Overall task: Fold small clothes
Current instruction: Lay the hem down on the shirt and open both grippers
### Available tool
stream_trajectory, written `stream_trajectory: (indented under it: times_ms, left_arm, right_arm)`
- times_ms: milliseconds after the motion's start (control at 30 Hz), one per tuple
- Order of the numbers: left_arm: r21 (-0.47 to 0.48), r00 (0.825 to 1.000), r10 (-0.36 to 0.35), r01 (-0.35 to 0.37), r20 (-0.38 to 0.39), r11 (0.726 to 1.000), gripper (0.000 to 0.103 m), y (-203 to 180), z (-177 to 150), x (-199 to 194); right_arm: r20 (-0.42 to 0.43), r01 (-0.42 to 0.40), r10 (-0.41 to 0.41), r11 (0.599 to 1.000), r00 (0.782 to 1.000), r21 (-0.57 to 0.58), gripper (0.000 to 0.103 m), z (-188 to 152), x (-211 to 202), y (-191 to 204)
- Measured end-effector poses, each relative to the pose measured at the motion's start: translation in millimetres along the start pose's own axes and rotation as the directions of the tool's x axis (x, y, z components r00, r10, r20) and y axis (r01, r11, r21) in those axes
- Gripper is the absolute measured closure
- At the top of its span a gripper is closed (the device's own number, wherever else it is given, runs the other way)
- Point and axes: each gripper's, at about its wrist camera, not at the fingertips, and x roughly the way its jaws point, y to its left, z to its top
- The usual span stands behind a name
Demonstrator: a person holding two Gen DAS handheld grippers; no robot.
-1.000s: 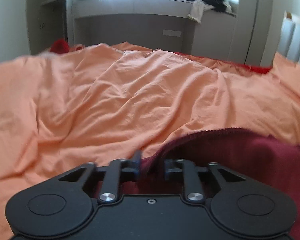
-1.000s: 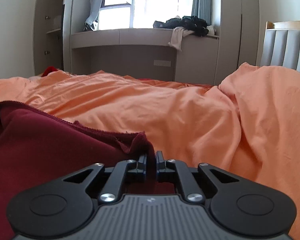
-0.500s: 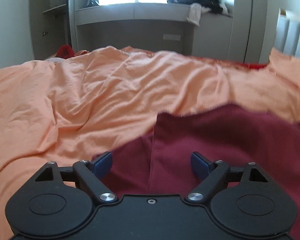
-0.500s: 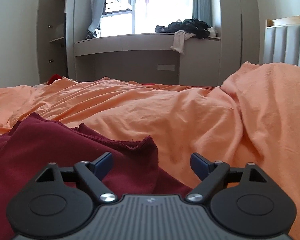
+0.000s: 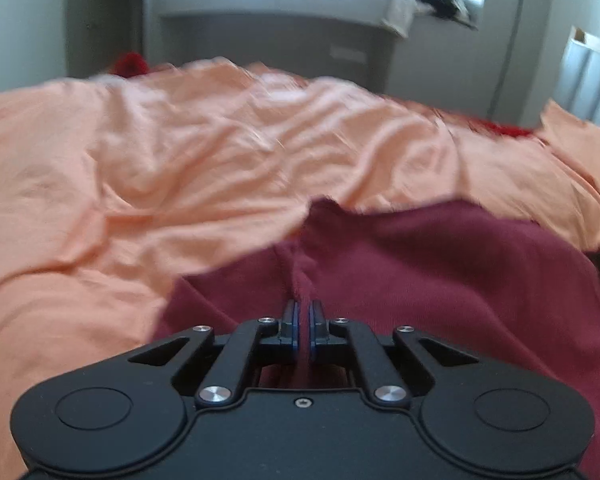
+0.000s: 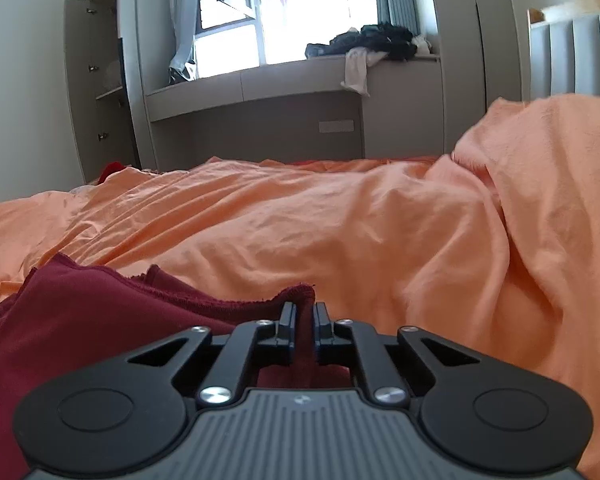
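A dark red garment [image 5: 440,272] lies on the orange bed sheet [image 5: 180,168]. My left gripper [image 5: 302,312] is shut on a fold of the garment near its left part. In the right wrist view the same dark red garment [image 6: 100,320] fills the lower left, with a raw hem along its far edge. My right gripper [image 6: 303,312] is shut on the garment's right corner, where the cloth stands up between the fingers.
The rumpled orange sheet [image 6: 380,240] covers the bed and bulges high at the right [image 6: 540,160]. A grey window bench [image 6: 260,92] carries a pile of dark clothes [image 6: 372,40]. A padded headboard [image 6: 572,56] stands at the right. A red item [image 5: 130,62] lies past the bed's far left.
Both grippers opened half a second ago and have now shut again on the dark red garment. The left view has moved and is blurred.
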Motion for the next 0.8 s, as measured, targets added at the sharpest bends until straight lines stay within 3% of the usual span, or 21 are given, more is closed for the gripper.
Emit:
stream_trajectory:
  times_ms: [133, 300, 433, 533, 600, 667, 800]
  left_arm:
    - [0.009, 0.993, 0.079, -0.08, 0.089, 0.997, 0.099, -3, -5, -25]
    - [-0.008, 0.997, 0.075, -0.075, -0.017, 0.997, 0.098, 5, -12, -3]
    - [-0.037, 0.998, 0.056, -0.056, -0.001, 0.998, 0.094, 9, -16, -10]
    - [-0.052, 0.997, 0.072, -0.071, 0.015, 0.996, 0.077, 12, -18, -18]
    - [-0.058, 0.995, 0.087, -0.084, 0.045, 0.995, 0.059, 11, -21, -28]
    - [-0.047, 0.994, 0.082, -0.079, 0.068, 0.996, 0.041, 7, -24, -38]
    - [-0.004, 0.989, 0.089, -0.09, 0.115, 0.996, 0.017, -7, -36, -56]
  right_arm:
    - [0.03, 0.016, -0.015, 0.998, 0.999, -0.054, 0.095, 8, -3, 10]
    - [-0.053, 0.05, -0.054, 0.995, 0.997, -0.083, 0.095, 3, 16, 13]
    - [-0.047, 0.083, -0.086, 0.994, 0.995, -0.068, 0.087, -1, 4, 4]
    - [-0.027, 0.107, -0.109, 0.992, 0.994, -0.065, 0.06, -5, -16, 1]
    - [0.0, 0.129, -0.13, 0.989, 0.992, -0.073, 0.032, -11, -36, 3]
    - [0.016, 0.139, -0.138, 0.987, 0.99, -0.086, 0.02, -22, -55, 8]
    - [0.027, 0.152, -0.15, 0.982, 0.988, -0.112, 0.0, -50, -87, 24]
